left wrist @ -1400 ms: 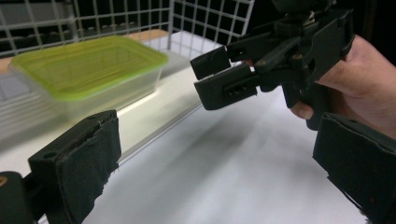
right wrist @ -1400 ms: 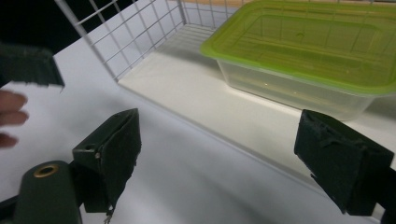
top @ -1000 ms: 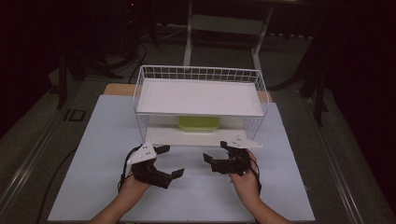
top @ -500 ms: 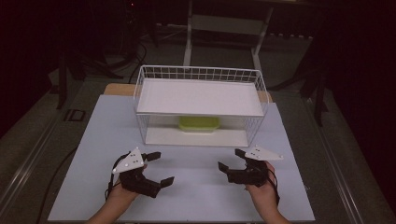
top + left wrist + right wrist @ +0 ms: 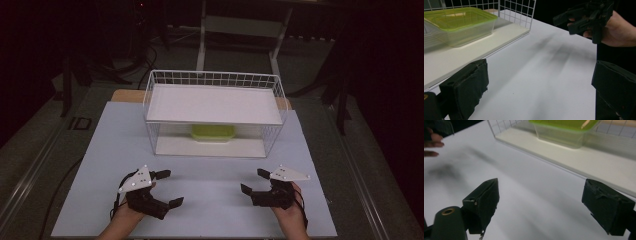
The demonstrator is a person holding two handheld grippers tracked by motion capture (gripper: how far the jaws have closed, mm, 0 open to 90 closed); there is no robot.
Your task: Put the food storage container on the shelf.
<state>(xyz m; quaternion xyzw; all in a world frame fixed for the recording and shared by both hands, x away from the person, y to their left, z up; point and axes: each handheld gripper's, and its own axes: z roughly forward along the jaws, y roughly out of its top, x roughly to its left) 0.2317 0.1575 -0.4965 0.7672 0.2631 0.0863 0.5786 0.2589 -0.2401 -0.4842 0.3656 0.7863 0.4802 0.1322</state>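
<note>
Black jaws on the left gripper (image 5: 166, 189) stand wide apart with nothing between them, and the right gripper (image 5: 254, 181) is spread just as wide and equally empty. Both now sit low near the front edge of the tabletop (image 5: 210, 200), well apart from each other; a second ago they were close together just in front of the wire rack (image 5: 215, 112), so they have drawn back toward the person and outward. The green-lidded container (image 5: 213, 133) sits on the lower shelf of the wire rack, under its white top board, toward the middle. In the left gripper view the same container (image 5: 459, 25) rests untouched on that shelf. The pull-back most likely means a pause or a reset: neither gripper is reaching for the container, and any grasp of it would need a fresh approach forward into the rack's open front.
</note>
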